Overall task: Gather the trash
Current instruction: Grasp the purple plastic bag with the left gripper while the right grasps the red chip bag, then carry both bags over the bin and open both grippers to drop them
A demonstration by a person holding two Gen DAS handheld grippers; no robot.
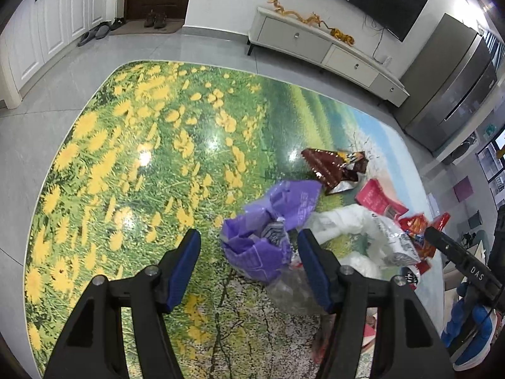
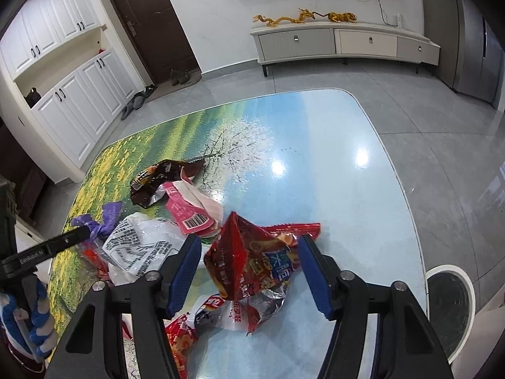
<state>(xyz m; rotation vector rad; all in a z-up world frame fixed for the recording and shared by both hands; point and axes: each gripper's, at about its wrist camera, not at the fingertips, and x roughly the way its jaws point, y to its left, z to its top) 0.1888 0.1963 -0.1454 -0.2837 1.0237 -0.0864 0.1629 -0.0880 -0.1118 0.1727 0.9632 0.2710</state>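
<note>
Only left view: purple bag (image 1: 268, 221) | left gripper (image 1: 249, 265) spread | right gripper (image 2: 249, 265) spread

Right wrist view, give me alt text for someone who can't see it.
An open claw straddles a crumpled red snack bag on a glossy picture table. Pink, brown, white and purple wrappers lie left of it.
</note>
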